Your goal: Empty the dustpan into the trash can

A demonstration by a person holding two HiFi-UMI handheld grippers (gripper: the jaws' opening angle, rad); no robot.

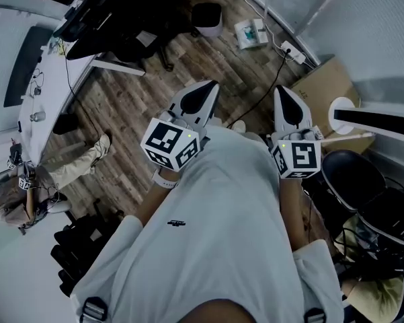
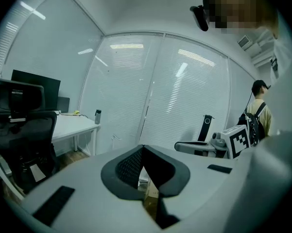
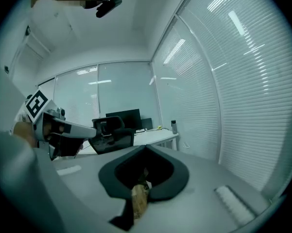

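Note:
My left gripper (image 1: 207,94) and right gripper (image 1: 283,97) are held side by side in front of the person's grey shirt, well above the wooden floor. Both are shut with nothing between the jaws. In the left gripper view the left gripper (image 2: 144,148) points toward the blinds, with the right gripper's marker cube (image 2: 239,141) beside it. The right gripper (image 3: 146,148) faces a desk with monitors, and the left gripper (image 3: 56,127) shows at that view's left. A small white bin (image 1: 207,19) with a dark opening stands on the floor far ahead. I cannot make out a dustpan in any view.
A cardboard box (image 1: 325,86), a white round base (image 1: 342,113) and a dark round seat (image 1: 353,172) crowd the right. A cable and power strip (image 1: 293,52) lie ahead. A white desk (image 1: 48,73) and black office chair (image 1: 131,29) stand left, with a person (image 1: 57,173) nearby.

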